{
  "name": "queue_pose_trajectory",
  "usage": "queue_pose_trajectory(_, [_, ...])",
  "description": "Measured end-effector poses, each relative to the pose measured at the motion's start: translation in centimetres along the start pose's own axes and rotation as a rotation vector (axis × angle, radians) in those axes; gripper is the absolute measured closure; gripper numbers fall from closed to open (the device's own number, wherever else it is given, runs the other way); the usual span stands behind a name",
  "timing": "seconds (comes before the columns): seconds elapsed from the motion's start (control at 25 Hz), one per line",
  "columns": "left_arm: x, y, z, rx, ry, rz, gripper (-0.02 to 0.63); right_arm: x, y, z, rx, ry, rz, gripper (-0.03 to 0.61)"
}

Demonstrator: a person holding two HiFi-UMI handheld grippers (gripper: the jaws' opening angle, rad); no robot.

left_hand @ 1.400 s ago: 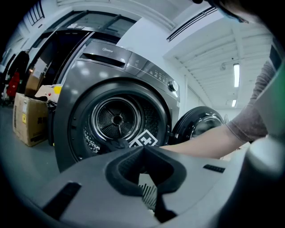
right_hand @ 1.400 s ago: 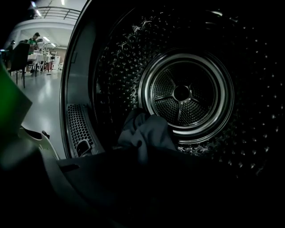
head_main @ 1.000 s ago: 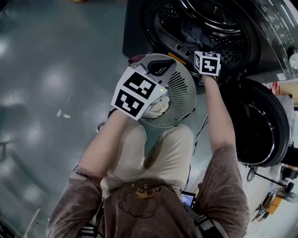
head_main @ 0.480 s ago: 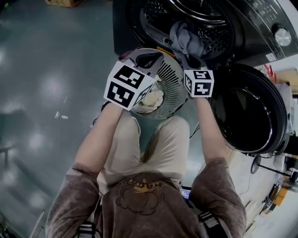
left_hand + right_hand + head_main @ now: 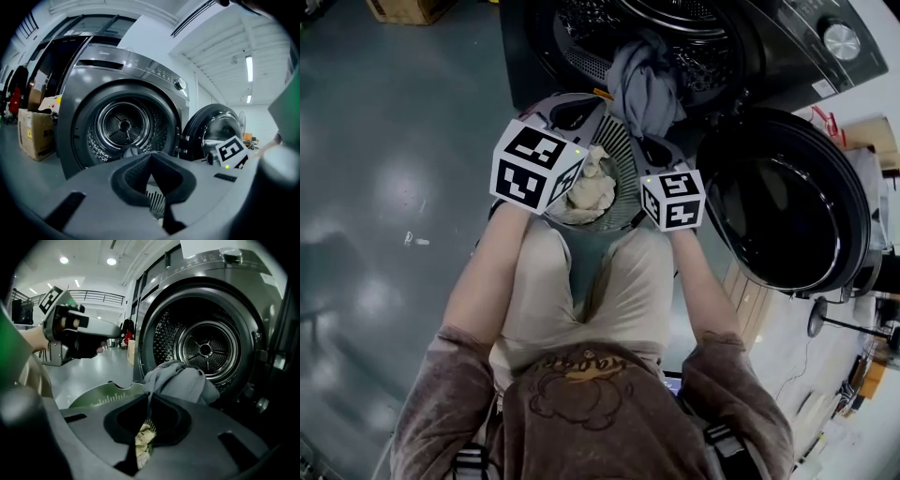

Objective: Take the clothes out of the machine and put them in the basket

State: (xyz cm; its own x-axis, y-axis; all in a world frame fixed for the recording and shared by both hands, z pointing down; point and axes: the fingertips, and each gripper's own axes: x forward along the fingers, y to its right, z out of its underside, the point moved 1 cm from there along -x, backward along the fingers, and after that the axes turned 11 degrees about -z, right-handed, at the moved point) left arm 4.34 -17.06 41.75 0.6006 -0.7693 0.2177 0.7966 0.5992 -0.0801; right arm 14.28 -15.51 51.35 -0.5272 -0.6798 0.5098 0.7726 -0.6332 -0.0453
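A grey garment [image 5: 645, 89] hangs out of the machine's open drum [image 5: 675, 37] and runs down to my right gripper [image 5: 649, 148], which is shut on it. In the right gripper view the grey garment [image 5: 180, 380] stretches from the closed jaws back to the drum mouth. The gripper sits over the far rim of the round slatted basket [image 5: 623, 155]. A cream cloth [image 5: 586, 192] lies inside the basket. My left gripper [image 5: 574, 114] is shut on the basket's far left rim, its jaws closed above the slats [image 5: 157, 201].
The round machine door [image 5: 787, 211] stands swung open on the right, close to my right arm. A cardboard box [image 5: 398, 9] stands on the grey floor to the left of the machine. The person's knees are right behind the basket.
My right gripper has pulled back from the drum mouth toward the basket, dragging the grey garment out with it. The left gripper has stayed on the basket rim.
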Motion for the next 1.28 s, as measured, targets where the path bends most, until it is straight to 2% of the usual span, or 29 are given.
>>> queue_pose_trajectory(0.32, [0.0, 0.3, -0.1, 0.006, -0.001, -0.002, 0.606, -0.6, -7.7, 2.7, -0.015, -0.041, -0.178, 0.558])
queue_pose_trajectory(0.52, [-0.2, 0.3, -0.2, 0.003, -0.001, -0.011, 0.606, -0.4, -8.8, 3.9, 0.001, -0.048, -0.193, 0.555])
queue_pose_trajectory(0.6, [-0.3, 0.3, -0.1, 0.005, -0.002, -0.012, 0.606, -0.3, -8.2, 4.0, -0.003, -0.045, -0.17, 0.54])
queue_pose_trajectory(0.64, [-0.3, 0.2, -0.1, 0.006, -0.002, -0.013, 0.606, -0.3, -7.8, 3.9, -0.001, -0.041, -0.159, 0.51])
queue_pose_trajectory(0.72, [-0.4, 0.3, -0.1, 0.005, -0.001, -0.012, 0.606, -0.4, -6.8, 3.3, 0.015, -0.022, -0.142, 0.409])
queue_pose_trajectory(0.76, [-0.4, 0.3, -0.1, 0.004, -0.001, -0.011, 0.607, -0.4, -6.3, 2.9, 0.02, -0.01, -0.133, 0.387])
queue_pose_trajectory(0.84, [-0.3, 0.3, -0.2, 0.003, 0.0, -0.009, 0.607, -0.3, -5.0, 1.9, 0.018, 0.013, -0.111, 0.382])
queue_pose_trajectory(1.0, [-0.4, 0.2, -0.3, -0.005, 0.004, -0.01, 0.607, 1.4, -0.9, -0.2, 0.017, 0.045, -0.057, 0.328])
queue_pose_trajectory(1.12, [-0.6, 0.1, -0.3, -0.008, 0.007, -0.011, 0.607, 3.8, 2.8, -1.5, 0.049, 0.036, -0.028, 0.27])
queue_pose_trajectory(1.28, [-0.8, -0.1, -0.3, -0.012, 0.009, -0.006, 0.607, 6.8, 7.6, -3.2, 0.044, 0.005, 0.037, 0.226])
